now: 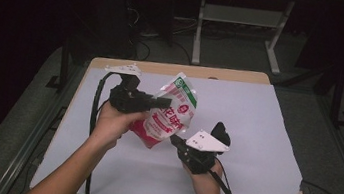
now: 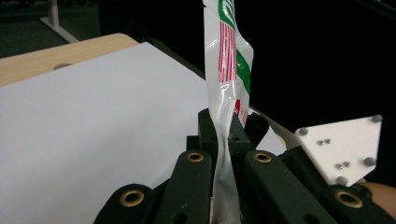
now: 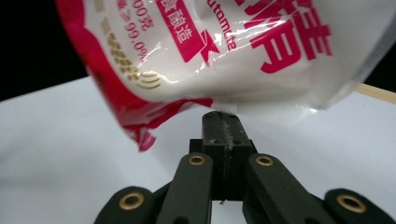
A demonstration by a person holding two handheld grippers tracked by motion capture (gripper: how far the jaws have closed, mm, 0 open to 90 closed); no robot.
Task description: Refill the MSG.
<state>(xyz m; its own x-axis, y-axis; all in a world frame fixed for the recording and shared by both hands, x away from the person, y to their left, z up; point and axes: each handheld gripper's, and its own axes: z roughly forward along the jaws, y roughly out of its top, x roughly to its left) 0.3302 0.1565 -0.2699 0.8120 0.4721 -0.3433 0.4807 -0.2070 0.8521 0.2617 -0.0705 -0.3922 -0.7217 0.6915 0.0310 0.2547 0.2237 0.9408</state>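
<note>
Inspection of the high view finds a plastic pouch (image 1: pixel 170 112), white with red and green print, held off the white sheet (image 1: pixel 256 128) that covers the table (image 1: pixel 233 75), suspended between the two tongs. The left gripper (image 1: pixel 166 102) reaches in from the pouch's left edge; in the left gripper view its jaws stand together with the pouch film (image 2: pixel 228 93) pinched flat between them, the film rising edge-on above the tips and running down behind the jaw arms to the bottom edge, where it is cut off. The right gripper (image 1: pixel 175 140) sits just below the pouch's lower right edge. In the right gripper view its jaws are pressed together at the tips, and the pouch (image 3: pixel 224 51) hangs directly above them; a clear seam at the bag's lower edge meets the tips, but whether the film is actually nipped there or merely rests against them cannot be made out. The top, left and right of the pouch are cut off in that view, and its printed characters are only partly legible. In the high view the grey plate on the right gripper covers much of its body, and the left hand (image 1: pixel 113 122) hides the pouch's lower left corner. The surroundings beyond the table are dark and indistinct.
</note>
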